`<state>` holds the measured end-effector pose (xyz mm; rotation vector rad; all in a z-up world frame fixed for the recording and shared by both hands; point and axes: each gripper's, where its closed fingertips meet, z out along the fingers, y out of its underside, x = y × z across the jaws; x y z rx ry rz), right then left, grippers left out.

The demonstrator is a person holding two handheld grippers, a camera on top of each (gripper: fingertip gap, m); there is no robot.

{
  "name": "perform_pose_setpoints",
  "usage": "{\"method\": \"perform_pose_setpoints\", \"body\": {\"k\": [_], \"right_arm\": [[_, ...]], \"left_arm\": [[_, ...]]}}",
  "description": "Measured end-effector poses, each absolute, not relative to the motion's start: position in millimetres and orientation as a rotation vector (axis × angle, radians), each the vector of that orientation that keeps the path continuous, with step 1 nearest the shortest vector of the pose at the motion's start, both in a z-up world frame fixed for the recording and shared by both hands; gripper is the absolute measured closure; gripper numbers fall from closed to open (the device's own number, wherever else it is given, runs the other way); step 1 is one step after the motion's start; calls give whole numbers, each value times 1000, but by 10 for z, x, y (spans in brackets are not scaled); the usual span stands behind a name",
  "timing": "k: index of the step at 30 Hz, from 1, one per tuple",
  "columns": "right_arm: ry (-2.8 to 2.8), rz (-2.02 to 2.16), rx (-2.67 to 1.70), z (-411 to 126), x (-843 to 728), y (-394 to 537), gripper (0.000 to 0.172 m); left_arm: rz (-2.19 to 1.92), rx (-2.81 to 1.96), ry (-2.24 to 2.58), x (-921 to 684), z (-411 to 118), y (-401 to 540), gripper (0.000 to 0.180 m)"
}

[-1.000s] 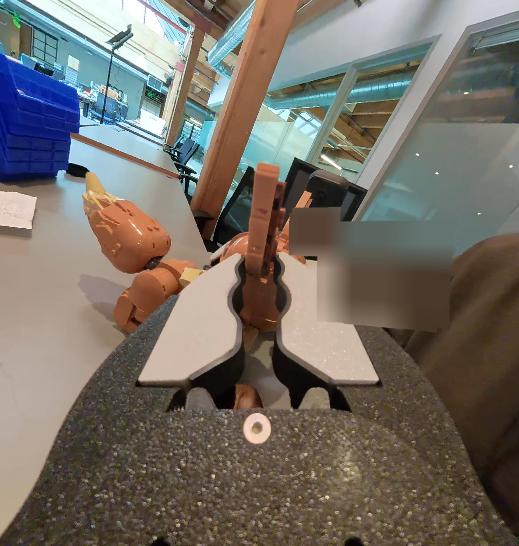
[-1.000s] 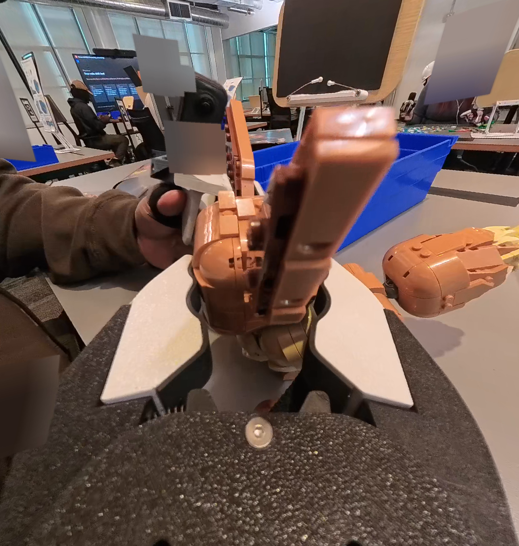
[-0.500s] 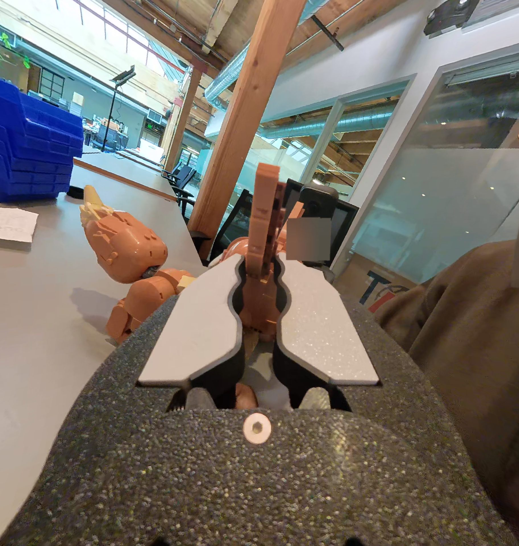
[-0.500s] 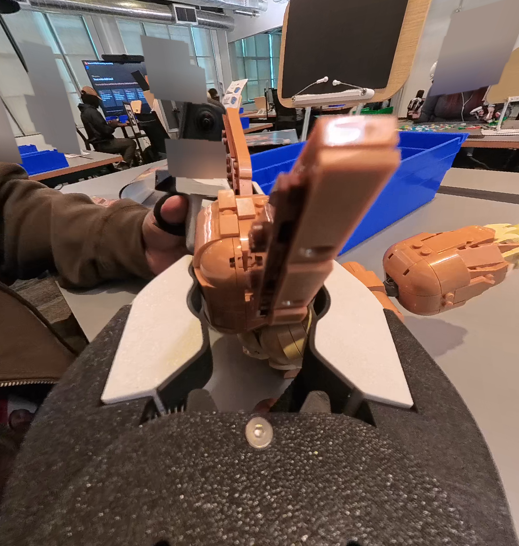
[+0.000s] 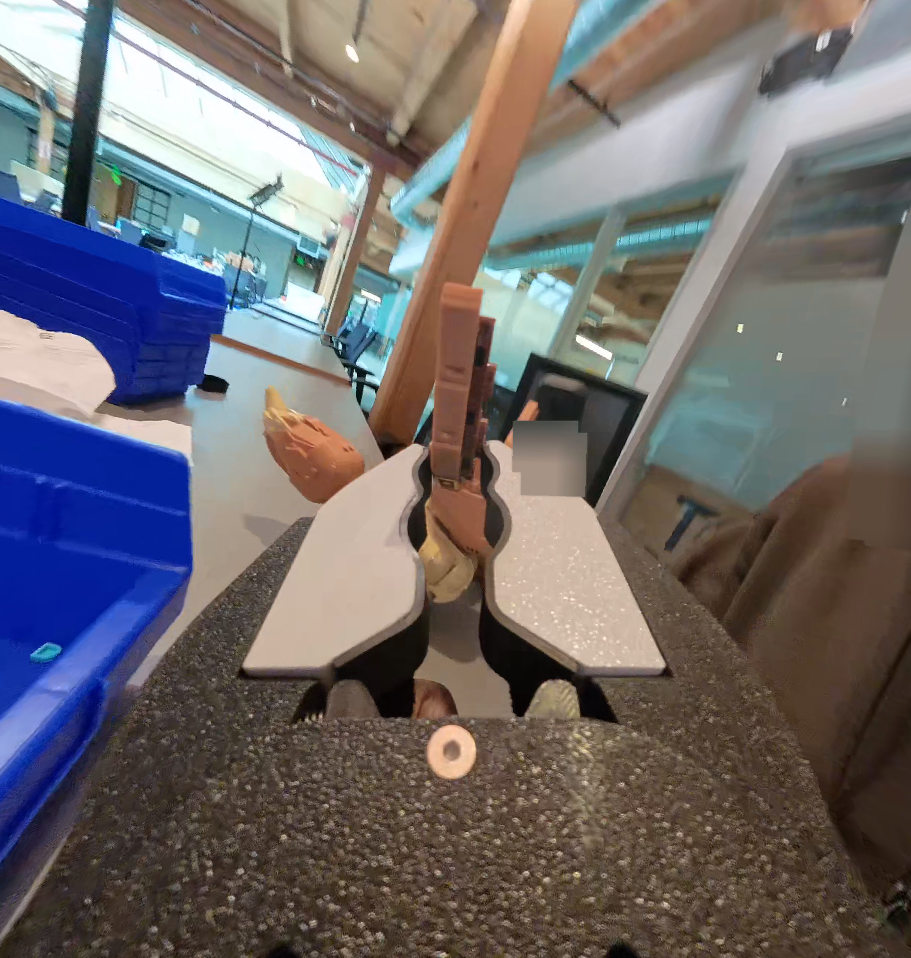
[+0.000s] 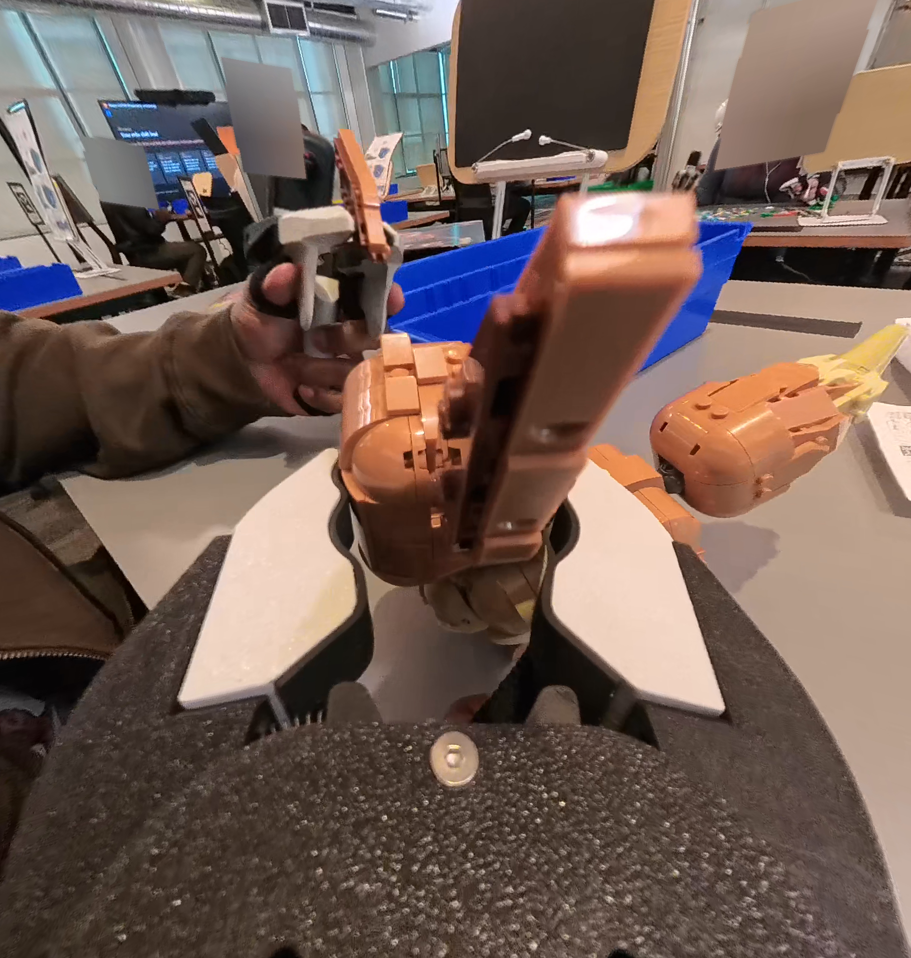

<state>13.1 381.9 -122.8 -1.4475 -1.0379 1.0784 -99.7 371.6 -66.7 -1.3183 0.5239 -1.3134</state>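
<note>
At twelve o'clock, our left hand-held gripper clamps a slim brown brick ear; our right hand-held gripper clenches the blocky brown brick head; we should keep both grips square.

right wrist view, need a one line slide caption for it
Right gripper clamps a brown brick-built head; beyond, the left gripper holds a detached ear piece.

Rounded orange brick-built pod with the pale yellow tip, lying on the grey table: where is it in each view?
Left wrist view: rounded orange brick-built pod, left of centre, beyond the left gripper's fingers.
Right wrist view: right edge, mid-height, yellow tip pointing right.
Shared landmark: blue plastic bin.
</note>
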Motion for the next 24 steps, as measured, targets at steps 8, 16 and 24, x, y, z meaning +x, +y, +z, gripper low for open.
{"method": "perform_pose_setpoints", "body": {"k": [8,16,24], "right_arm": [[-1039,1055,-1446,-1234,115,3821,96],[-1001,1019,-1444,-1196,178,3810,97],[-962,986,-1473,-1195,360,3718,92]], "left_arm": [[-1308,-1418,569,-882,-876,3653,162],[-1299,-1503,519,-1068,-1044,3526,162],[-1256,-1555,495,-1211,-1078,3361,162]]}}
